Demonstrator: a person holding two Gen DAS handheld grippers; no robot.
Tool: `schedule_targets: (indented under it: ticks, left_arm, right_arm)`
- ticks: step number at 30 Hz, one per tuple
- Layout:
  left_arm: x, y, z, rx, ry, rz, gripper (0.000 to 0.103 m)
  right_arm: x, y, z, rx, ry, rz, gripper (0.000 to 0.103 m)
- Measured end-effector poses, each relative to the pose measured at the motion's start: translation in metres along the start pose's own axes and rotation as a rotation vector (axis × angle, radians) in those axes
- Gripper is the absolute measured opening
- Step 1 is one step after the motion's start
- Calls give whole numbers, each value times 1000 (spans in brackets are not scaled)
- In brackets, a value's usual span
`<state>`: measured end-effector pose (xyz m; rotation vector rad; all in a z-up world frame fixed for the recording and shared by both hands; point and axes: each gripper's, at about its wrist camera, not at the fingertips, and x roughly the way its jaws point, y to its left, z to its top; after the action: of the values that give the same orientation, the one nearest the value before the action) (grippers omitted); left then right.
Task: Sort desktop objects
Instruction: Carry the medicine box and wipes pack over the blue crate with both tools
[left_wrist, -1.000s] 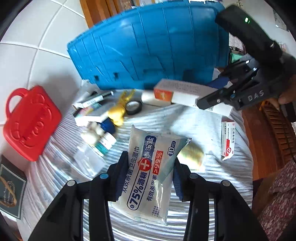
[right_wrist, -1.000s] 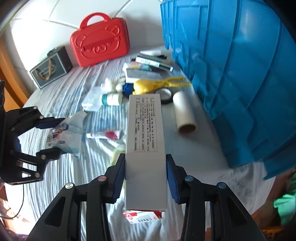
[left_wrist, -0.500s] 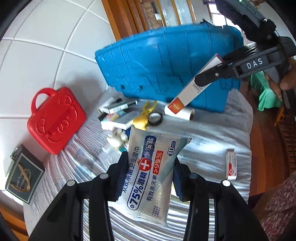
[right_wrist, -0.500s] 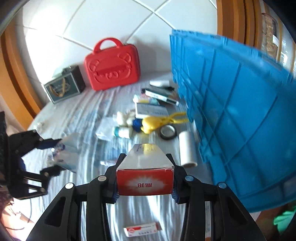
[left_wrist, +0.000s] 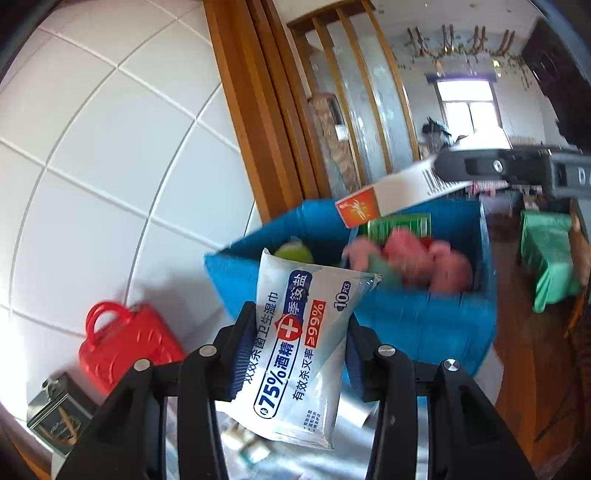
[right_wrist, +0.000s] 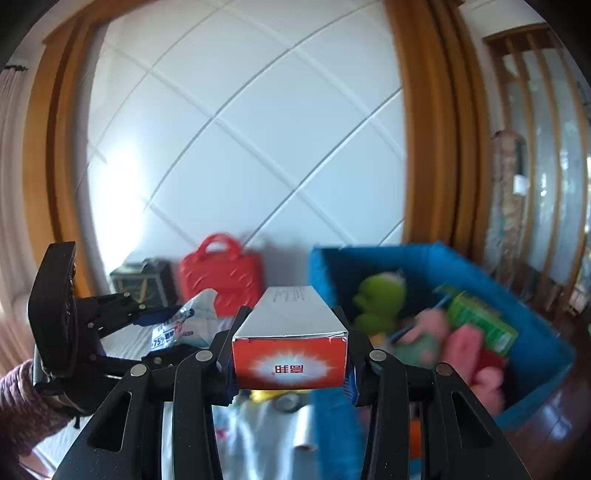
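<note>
**A:** Between the left gripper (left_wrist: 295, 354) pads sat the wipes pack (left_wrist: 299, 347), pinched; right gripper (right_wrist: 290, 354) clamped the long box (right_wrist: 291, 332), both above the blue bin (left_wrist: 424, 321).

**B:** I'd clear the rim before letting go.

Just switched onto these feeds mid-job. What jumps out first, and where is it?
Both tongs are loaded: the left tongs clamp a white wipes packet at the centre of the left view, and the right tongs clamp a long white box with a red end. Beyond both loads sits a big blue bin of toys, blurred, including a green plush. A red case stands against the white tiled wall, left of the bin.
</note>
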<state>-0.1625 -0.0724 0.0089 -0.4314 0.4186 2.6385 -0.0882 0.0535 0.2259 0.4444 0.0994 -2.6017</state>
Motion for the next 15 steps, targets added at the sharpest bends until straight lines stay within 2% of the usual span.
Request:
schedule_targets:
  ticks: [2,4,9,14,15]
  left_arm:
    - [18,-18,31,-13,-39,18,43]
    - [40,-34,57,-24,-46,40,43]
    - [100,-64,105,-29,-3,84,43]
    - [137,-85,140,-37,17,125,43]
    - [143,-88,145,-40,34,153,43]
  right_arm:
    - [-10,-35,13,10,-33,-30,41]
    - [-17,-67,23,14,-56,-57,41]
    - [-8,-144,39,61,-71,-91,41]
    - [11,-199,43,117,-64,-89,41]
    - [14,-207,43,123,-59,-88,41]
